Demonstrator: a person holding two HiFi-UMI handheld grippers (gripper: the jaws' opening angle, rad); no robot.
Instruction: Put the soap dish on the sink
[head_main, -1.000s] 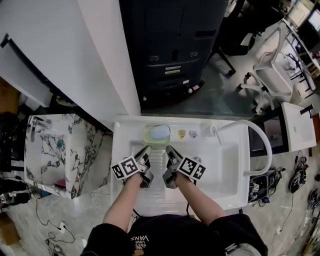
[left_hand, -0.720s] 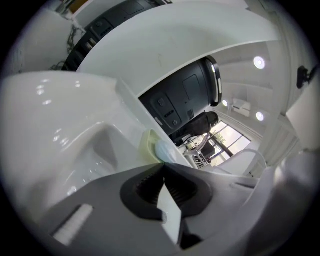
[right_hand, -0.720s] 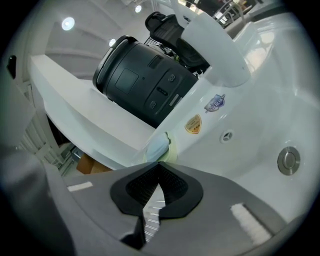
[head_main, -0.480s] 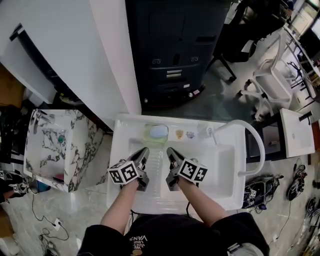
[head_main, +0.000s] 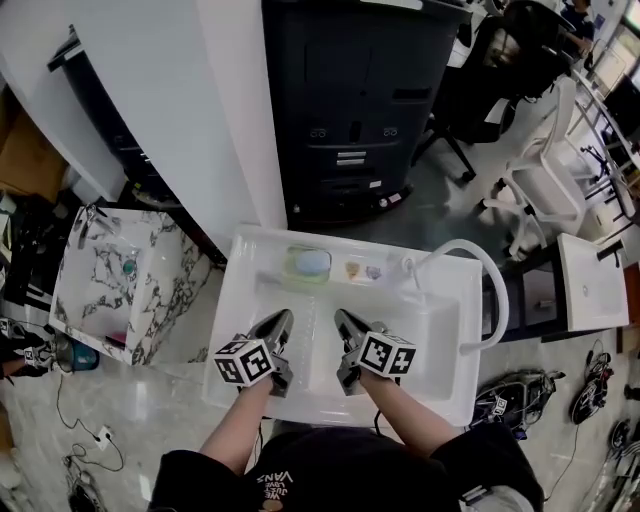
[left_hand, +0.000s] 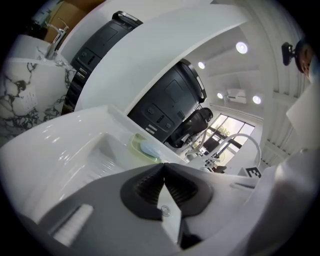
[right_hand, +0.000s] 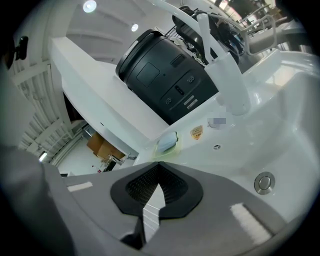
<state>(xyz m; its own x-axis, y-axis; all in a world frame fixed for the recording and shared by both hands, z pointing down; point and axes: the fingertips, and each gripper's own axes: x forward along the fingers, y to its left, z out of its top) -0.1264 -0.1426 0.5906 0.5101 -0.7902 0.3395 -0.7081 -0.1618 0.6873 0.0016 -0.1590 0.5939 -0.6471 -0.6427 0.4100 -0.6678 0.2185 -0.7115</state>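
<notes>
In the head view, the green soap dish (head_main: 308, 264) is set on the white sink's (head_main: 243, 300) back ledge, well beyond the left gripper (head_main: 279, 320) and right gripper (head_main: 344, 320). In the left gripper view, the left gripper (left_hand: 163, 165) is closed and empty. In the right gripper view, the right gripper (right_hand: 159, 164) is likewise closed on nothing.

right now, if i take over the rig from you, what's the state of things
Left gripper: jaws shut, nothing between them, held above the basin.
Right gripper: jaws shut, empty, beside the left one above the basin.
Soap dish: green, on the back ledge of the white sink, with a pale blue soap lying in it. Neither gripper touches it.
Done: the dish appears to be placed on the sink.
Left: nothing obvious for this job; probably just draw both grippers clear.
</notes>
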